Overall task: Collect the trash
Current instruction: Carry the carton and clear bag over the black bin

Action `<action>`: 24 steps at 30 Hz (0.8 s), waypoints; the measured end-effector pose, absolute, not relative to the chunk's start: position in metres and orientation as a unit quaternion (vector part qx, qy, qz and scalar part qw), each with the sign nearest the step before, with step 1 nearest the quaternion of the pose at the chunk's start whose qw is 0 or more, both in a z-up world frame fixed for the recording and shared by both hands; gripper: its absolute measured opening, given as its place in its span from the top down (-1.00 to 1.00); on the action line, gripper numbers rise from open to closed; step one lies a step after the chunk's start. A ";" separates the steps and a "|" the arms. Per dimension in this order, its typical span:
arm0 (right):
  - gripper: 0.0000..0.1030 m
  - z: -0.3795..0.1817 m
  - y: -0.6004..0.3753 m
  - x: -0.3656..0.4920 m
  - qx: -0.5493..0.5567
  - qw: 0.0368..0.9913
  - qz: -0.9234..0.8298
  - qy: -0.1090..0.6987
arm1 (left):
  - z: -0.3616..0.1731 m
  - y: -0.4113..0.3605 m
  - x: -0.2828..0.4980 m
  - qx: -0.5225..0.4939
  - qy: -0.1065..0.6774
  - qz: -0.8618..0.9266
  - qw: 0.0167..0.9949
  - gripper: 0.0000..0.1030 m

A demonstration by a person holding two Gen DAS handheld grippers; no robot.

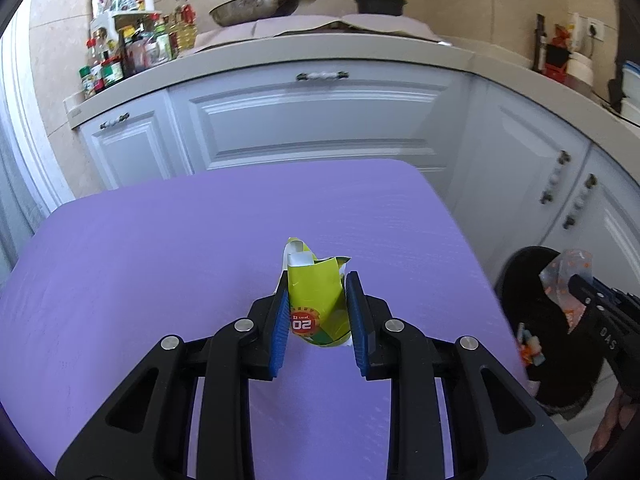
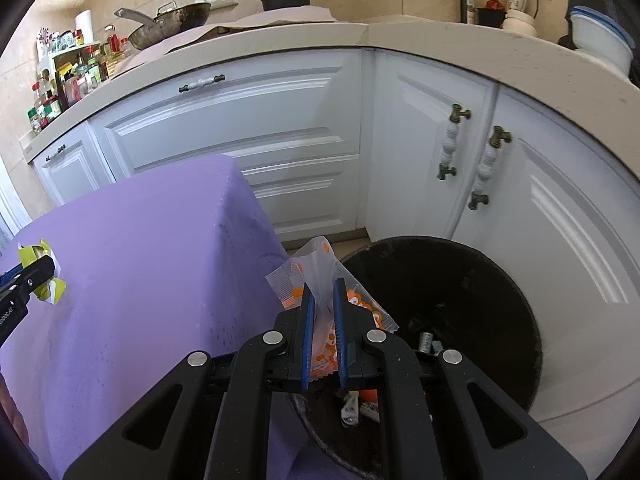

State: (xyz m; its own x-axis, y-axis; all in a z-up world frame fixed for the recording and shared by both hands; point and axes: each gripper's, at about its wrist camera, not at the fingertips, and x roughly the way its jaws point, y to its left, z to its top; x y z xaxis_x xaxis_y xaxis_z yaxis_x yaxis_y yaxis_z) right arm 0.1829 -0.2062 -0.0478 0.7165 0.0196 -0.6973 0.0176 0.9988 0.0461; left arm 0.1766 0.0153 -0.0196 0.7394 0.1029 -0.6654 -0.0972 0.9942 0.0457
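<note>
My left gripper (image 1: 318,282) is shut on a crumpled yellow-green carton (image 1: 316,292), held just above the purple table (image 1: 160,260); the same carton (image 2: 48,286) shows at the left edge of the right wrist view. My right gripper (image 2: 323,286) is shut on a clear wrapper with orange print (image 2: 316,280), held over the near rim of a black trash bin (image 2: 460,280). That bin (image 1: 520,312) and wrapper (image 1: 564,280) appear at the right of the left wrist view. Several scraps (image 2: 428,346) lie in the bin's bottom.
White cabinets (image 2: 300,120) with handles stand close behind the table and bin. The counter above carries a wok (image 1: 256,4), a black pot (image 1: 378,2) and a cluster of bottles (image 1: 132,48). The bin stands on the floor beside the table's right edge.
</note>
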 end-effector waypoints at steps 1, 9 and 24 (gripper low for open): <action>0.80 -0.046 -0.208 0.180 0.025 0.927 -0.001 0.375 | -0.018 0.010 0.174 0.006 0.355 0.048 0.934 0.50; 0.80 -0.035 -0.227 0.155 0.031 0.931 -0.018 0.363 | -0.006 -0.029 0.157 0.022 0.339 0.008 0.941 0.50; 0.80 -0.017 -0.275 0.117 0.047 0.938 -0.067 0.337 | 0.000 -0.114 0.152 0.049 0.317 -0.051 0.946 0.50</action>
